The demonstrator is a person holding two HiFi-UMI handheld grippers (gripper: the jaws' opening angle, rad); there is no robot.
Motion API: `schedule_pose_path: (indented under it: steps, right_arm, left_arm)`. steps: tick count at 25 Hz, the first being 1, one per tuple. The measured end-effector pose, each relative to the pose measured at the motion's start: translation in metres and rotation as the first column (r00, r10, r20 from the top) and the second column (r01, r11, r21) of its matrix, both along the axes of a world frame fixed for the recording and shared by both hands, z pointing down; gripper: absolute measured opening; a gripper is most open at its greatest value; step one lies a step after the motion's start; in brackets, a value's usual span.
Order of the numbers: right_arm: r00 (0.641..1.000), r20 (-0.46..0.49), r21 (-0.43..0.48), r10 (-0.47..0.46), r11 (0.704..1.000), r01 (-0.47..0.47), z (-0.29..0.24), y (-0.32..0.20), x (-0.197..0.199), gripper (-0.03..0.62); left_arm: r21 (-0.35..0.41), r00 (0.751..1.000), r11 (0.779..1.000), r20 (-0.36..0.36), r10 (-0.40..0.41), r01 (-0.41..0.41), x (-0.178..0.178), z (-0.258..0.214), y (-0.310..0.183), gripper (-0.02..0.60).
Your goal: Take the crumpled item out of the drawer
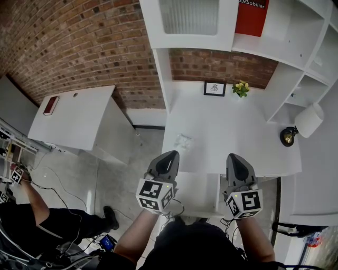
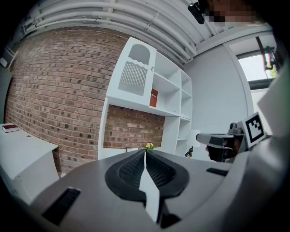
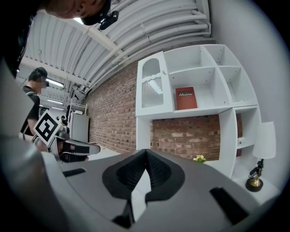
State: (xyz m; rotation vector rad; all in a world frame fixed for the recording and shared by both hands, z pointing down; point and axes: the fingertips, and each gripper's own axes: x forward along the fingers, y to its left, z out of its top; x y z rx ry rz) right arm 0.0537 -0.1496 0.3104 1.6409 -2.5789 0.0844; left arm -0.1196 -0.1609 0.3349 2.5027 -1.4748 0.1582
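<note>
Head view. A white desk [image 1: 232,132] with a shelf unit [image 1: 296,58] stands against a brick wall [image 1: 79,42]. The crumpled item [image 1: 183,141] lies on the desk top near the front left edge, in the open and touching nothing else. The left gripper [image 1: 170,154] hangs just before the desk's front edge, close to the item but clear of it. The right gripper [image 1: 234,157] hangs at the same edge, further right. Both point at the desk with their jaws pressed together and nothing between them. A white panel [image 1: 198,192] shows below the edge, between the grippers; whether it is the drawer cannot be told. At the back of the desk stand a frame [image 1: 214,88] and yellow flowers [image 1: 241,88], and a lamp [image 1: 309,120] stands at the right end. A red book [image 1: 252,16] is on a shelf. A side table [image 1: 74,121] to the left carries a second book [image 1: 50,105]. A person [image 1: 31,216] sits low at the left.

Left gripper view. The jaws meet along their full length and hold nothing. The flowers, shelf unit and red book lie beyond them. The right gripper shows at the right.

Right gripper view. The jaws are closed tip to tip and hold nothing. The shelf unit, red book, flowers and lamp lie ahead. The left gripper shows at the left.
</note>
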Motion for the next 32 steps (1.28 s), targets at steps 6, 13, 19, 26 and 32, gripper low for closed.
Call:
schedule_pose_path:
  steps: [6,13,19,26,32]
  right_arm:
    - [1.000,-0.006,0.001,-0.004,1.000,0.004,-0.002,0.000,-0.004,0.000]
    - [1.000,-0.006,0.007,-0.012,1.000,0.012,-0.001,0.000,-0.008,0.000]
    - [1.000,-0.009,0.009,-0.004,1.000,0.004,-0.002,0.001,-0.011,0.000]
    - [1.000,-0.007,0.009,0.013,1.000,-0.013,-0.002,0.000,-0.009,0.000]
    - [1.000,-0.007,0.004,0.022,1.000,-0.022,0.003,0.000,-0.015,0.000]
  left_arm:
    - [-0.001,1.000,1.000,0.000,0.001,-0.001,-0.004,-0.001,-0.001,0.018]
    - [-0.004,1.000,1.000,0.001,0.006,-0.006,-0.005,0.001,-0.003,0.018]
    - [-0.001,1.000,1.000,0.000,0.012,-0.012,-0.007,0.004,-0.006,0.018]
    - [-0.001,1.000,1.000,-0.003,0.026,-0.026,-0.006,0.003,-0.010,0.018]
    - [-0.005,0.999,0.999,-0.004,0.031,-0.031,-0.013,0.009,-0.012,0.018]
